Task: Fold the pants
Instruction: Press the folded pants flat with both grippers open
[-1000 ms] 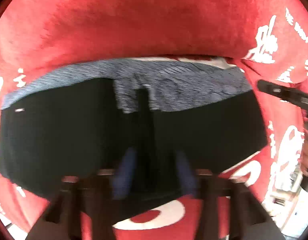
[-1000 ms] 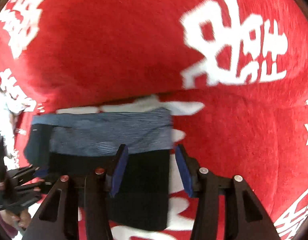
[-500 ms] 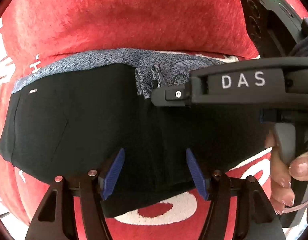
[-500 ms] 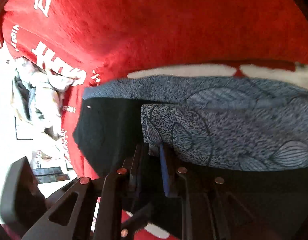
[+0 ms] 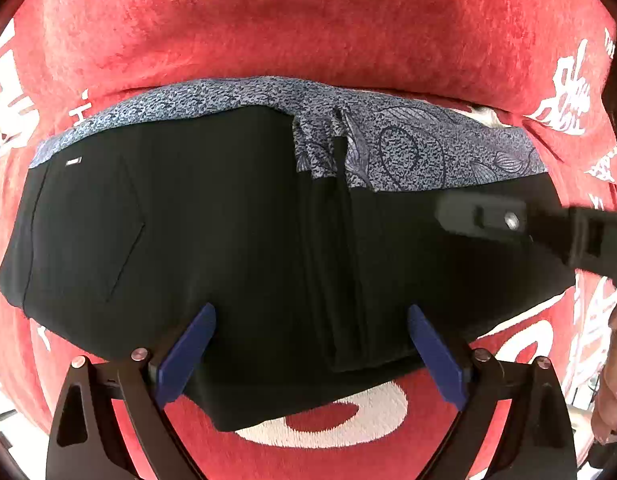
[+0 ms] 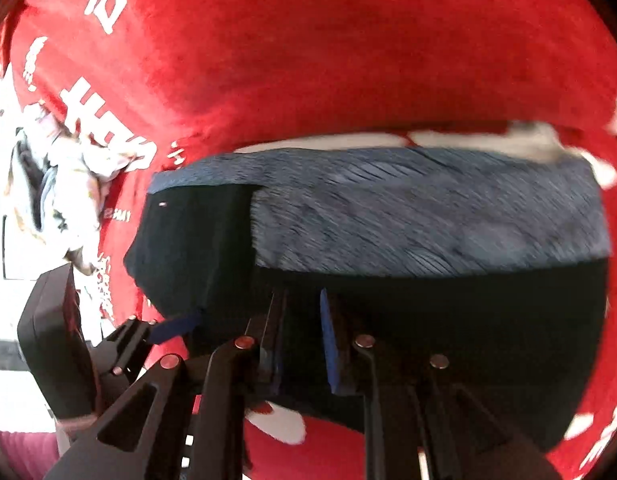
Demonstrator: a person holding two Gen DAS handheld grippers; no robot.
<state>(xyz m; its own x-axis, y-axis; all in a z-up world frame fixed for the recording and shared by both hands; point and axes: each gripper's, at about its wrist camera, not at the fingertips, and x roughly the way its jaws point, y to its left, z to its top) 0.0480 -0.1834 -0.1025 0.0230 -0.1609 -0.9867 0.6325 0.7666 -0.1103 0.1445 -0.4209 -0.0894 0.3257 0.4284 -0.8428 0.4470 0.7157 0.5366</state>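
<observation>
I see the pants (image 5: 212, 240) lying folded on the red cloth (image 5: 308, 24) covering the bench, long axis running 9 to 3 o'clock across the left wrist view. Black outer fabric faces up; the blue-grey patterned lining (image 5: 420, 152) shows along the 12 o'clock edge, widest toward 2 o'clock. Small white label near 10 o'clock.

Left hand-held gripper (image 5: 310, 354): jaws opening, now wide, pointing down over the 6 o'clock edge of the pants. Blue pads (image 5: 186, 354) straddle the black fabric, not pinching it.

Right hand-held gripper (image 6: 300, 336): jaws nearly together, low over the black fabric at its 6 o'clock side. I can't tell whether any cloth is caught between them; view is motion-blurred. In the left view it enters from 3 o'clock over the pants.

Crumpled pale garments (image 6: 64, 184) sit off the cloth at 9 o'clock in the right view.
</observation>
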